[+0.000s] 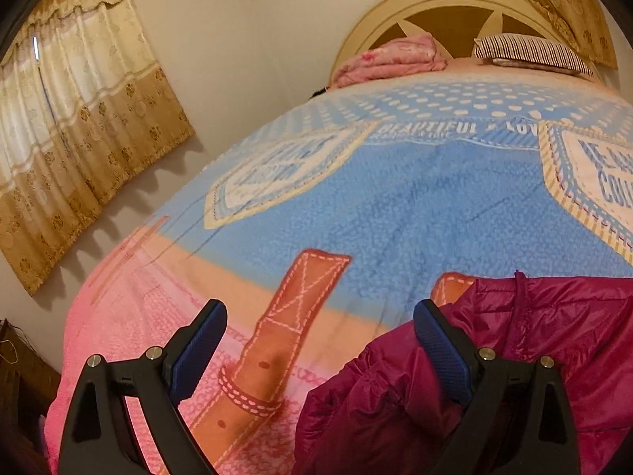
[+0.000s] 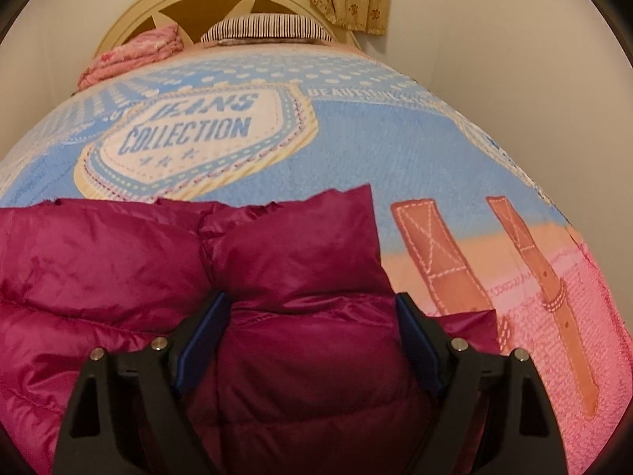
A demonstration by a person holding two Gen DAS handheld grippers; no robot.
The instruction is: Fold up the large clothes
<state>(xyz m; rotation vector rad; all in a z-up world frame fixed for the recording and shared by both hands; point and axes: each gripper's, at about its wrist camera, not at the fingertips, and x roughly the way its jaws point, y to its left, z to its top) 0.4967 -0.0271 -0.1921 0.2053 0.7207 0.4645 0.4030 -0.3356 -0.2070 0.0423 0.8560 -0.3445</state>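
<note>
A magenta puffer jacket lies on the bed's blue and pink blanket. In the left wrist view the jacket fills the lower right, and my left gripper is open over the blanket at the jacket's left edge, with its right finger against the fabric. In the right wrist view my right gripper is open, low over the jacket, with puffy fabric bulging between its fingers; nothing is gripped.
A folded pink cloth and a striped pillow lie by the cream headboard. Gold curtains hang on the left wall. The bed's left edge drops off near dark furniture.
</note>
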